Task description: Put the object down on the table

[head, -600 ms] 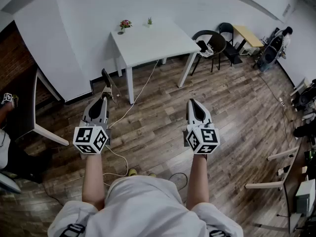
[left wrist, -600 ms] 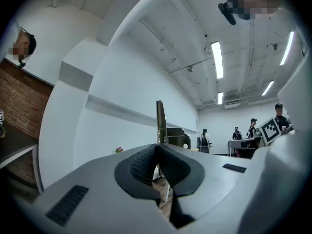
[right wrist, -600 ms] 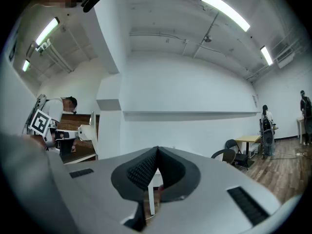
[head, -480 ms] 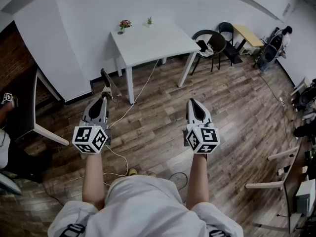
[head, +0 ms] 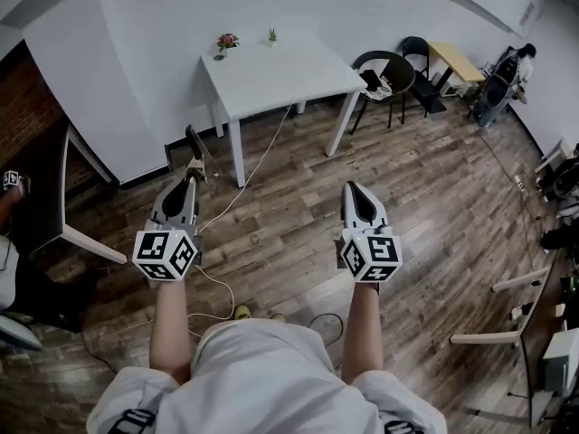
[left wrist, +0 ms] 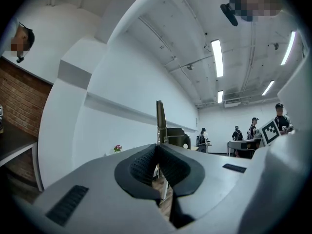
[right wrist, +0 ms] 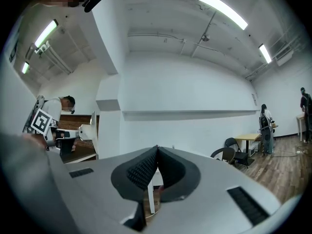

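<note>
The task looks to be at the carry stage: the left gripper (head: 189,179) is clenched on the foot of a thin dark flat object (head: 194,142) standing upright above its tips, the right gripper (head: 352,188) is pinched together on nothing, and the white table (head: 289,75) is well ahead, so approaching it should come next.

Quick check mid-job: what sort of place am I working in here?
Probably an open office or lab workroom. A plain white table stands against a white wall on a wood-plank floor, chairs sit by a second desk, and strip lights run along the ceiling.
</note>
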Available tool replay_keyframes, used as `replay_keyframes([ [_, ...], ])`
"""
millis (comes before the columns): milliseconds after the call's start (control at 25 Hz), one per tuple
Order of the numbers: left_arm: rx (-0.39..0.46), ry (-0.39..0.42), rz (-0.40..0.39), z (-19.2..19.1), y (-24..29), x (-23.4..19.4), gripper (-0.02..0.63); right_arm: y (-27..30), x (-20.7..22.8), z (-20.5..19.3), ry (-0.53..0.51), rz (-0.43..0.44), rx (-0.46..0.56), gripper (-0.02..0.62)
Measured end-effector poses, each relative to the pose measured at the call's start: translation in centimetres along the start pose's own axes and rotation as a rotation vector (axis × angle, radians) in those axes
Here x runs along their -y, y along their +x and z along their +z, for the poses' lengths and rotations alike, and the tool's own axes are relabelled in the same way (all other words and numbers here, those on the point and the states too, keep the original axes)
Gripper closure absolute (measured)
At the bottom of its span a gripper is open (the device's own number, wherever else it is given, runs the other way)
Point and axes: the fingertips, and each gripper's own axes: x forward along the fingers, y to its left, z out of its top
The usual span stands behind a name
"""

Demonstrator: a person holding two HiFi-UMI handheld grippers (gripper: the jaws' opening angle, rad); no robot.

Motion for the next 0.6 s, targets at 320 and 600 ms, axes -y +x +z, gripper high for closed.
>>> replay_keyframes([
  [320, -0.004, 0.011, 0.003, -0.3, 0.8, 2.6, 0.584, -0.9, 2.3, -0.6, 0.000, 0.014, -0.007, 0.589],
  [600, -0.009, 0.032, 0.006, -0.7, 1.9, 5.2, 0.584, -1.4, 5.0, -1.2, 0.008, 0.029, -0.013, 0.589],
])
